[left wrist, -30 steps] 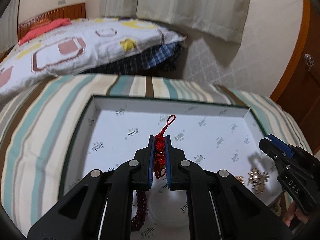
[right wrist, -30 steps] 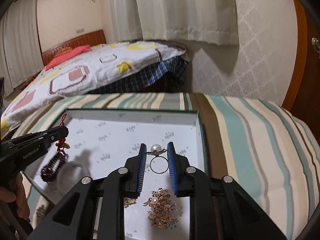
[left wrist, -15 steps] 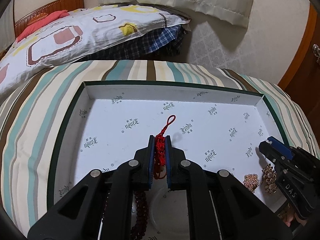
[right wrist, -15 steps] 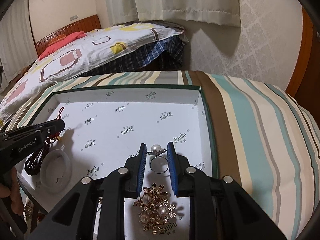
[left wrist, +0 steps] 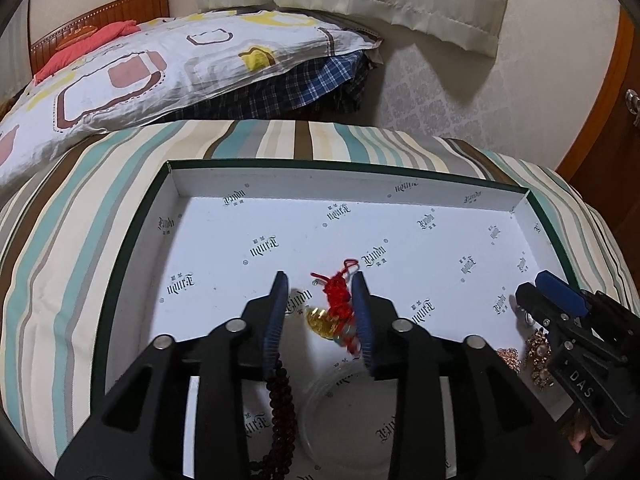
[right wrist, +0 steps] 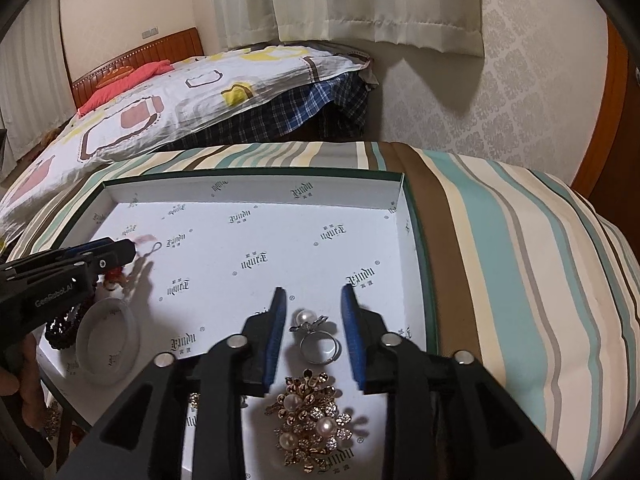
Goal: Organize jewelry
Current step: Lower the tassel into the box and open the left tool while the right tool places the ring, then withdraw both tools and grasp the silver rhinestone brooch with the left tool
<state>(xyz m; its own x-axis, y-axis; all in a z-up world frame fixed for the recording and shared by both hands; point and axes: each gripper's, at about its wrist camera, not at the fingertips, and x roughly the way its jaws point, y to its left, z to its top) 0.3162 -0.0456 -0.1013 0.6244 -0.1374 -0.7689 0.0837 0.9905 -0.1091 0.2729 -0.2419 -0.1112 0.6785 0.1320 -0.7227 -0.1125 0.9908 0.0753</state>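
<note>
Now both grippers stand open over the shallow white box (left wrist: 200,216) that lies on a striped bed; left gripper (left wrist: 322,312) has jaws spread, red knotted cord charm (left wrist: 338,296) lying between them, touching or nearly touching the right pad, not pinched. Charm sits toward the near-left part of the box floor, a yellow-gold pendant (left wrist: 318,320) at its lower end, loop end pointing to the far edge. Cord looks soft, limp and light, so it probably drapes and snags on the ribbed pads; best hold is likely the thick knotted middle, not the thin loop. Dark bead bracelet (left wrist: 282,400) lies at the near-left edge, partly under the left finger; it likely flexes like a chain, beads hard and rounded, may roll out of a light pinch. Clear round dish (left wrist: 344,408) sits just beside it, looks slick and light.

Right gripper (right wrist: 313,320) is open too, jaws wide around a pearl ring (right wrist: 316,340) near the near-right corner, neither pad touching it. Ring is small, stiff, smooth metal, so probably slippery; pinching across the band seems safer than on the pearl. Gold flower brooch (right wrist: 312,428) with pearls lies just nearer than the ring, rigid but with fine petals that look fragile; take it by the outer rim, gently. More gold pieces at the near edge are mostly hidden by the gripper
</note>
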